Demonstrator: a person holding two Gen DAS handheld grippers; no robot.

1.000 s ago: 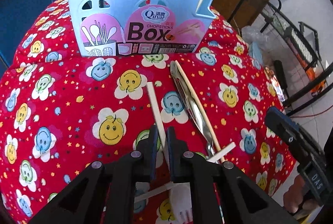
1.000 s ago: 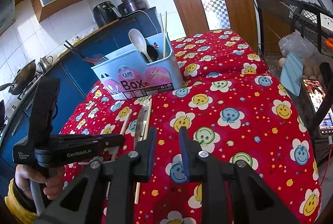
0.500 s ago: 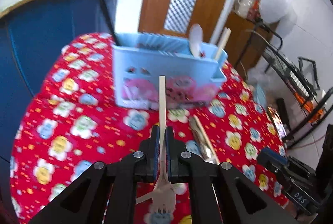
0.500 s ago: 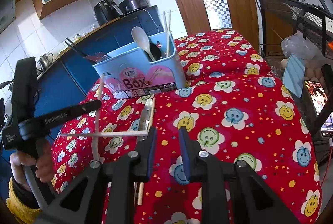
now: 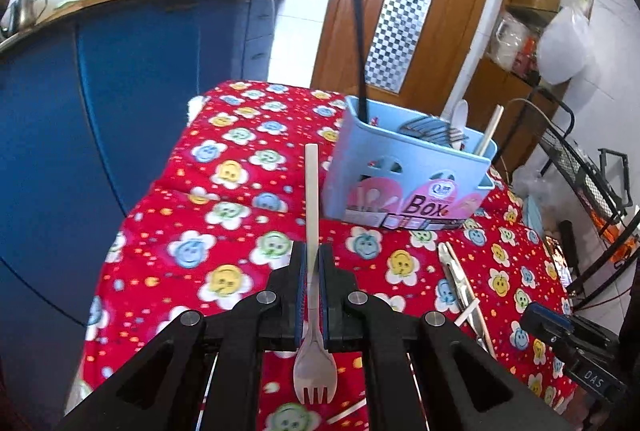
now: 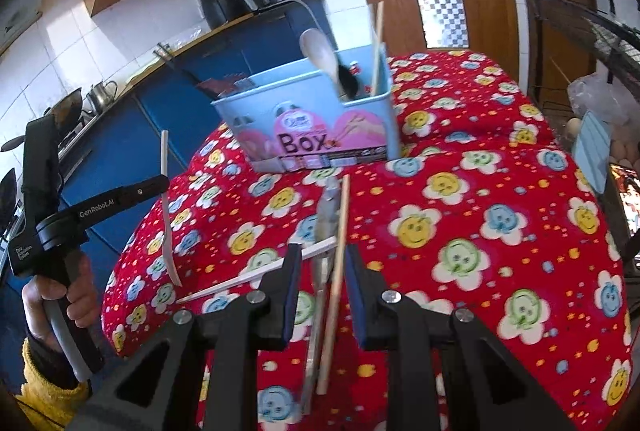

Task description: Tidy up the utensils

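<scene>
Left gripper (image 5: pixel 311 263) is clamped on a white plastic fork (image 5: pixel 311 215), fingers (image 5: pixel 298 271) pressed on its handle mid-length, tines toward the camera, handle end pointing up and away. Fork is lifted clear of the worktop (image 5: pixel 192 223), which has a red smiley-flower cloth. In the right wrist view the same fork (image 6: pixel 167 215) hangs nearly upright in the left gripper (image 6: pixel 162 187), left of the blue utensil box (image 6: pixel 312 127), well apart from it. A hand (image 6: pixel 60 303) with a yellow sleeve grips the handle.

Right gripper (image 6: pixel 320 271) hovers above the worktop, fingers (image 6: pixel 290 279) narrowly apart, holding nothing. Under and between them on the cloth lie a wooden chopstick (image 6: pixel 338 255), a metal utensil (image 6: pixel 326 215) just beside it, and a white stick (image 6: pixel 256 275) crossing at an angle.

Utensil box (image 5: pixel 408 171) stands at the far side of the worktop, holding a white spoon (image 6: pixel 320 55), a chopstick (image 6: pixel 377 47) and dark utensils (image 5: pixel 428 131).
</scene>
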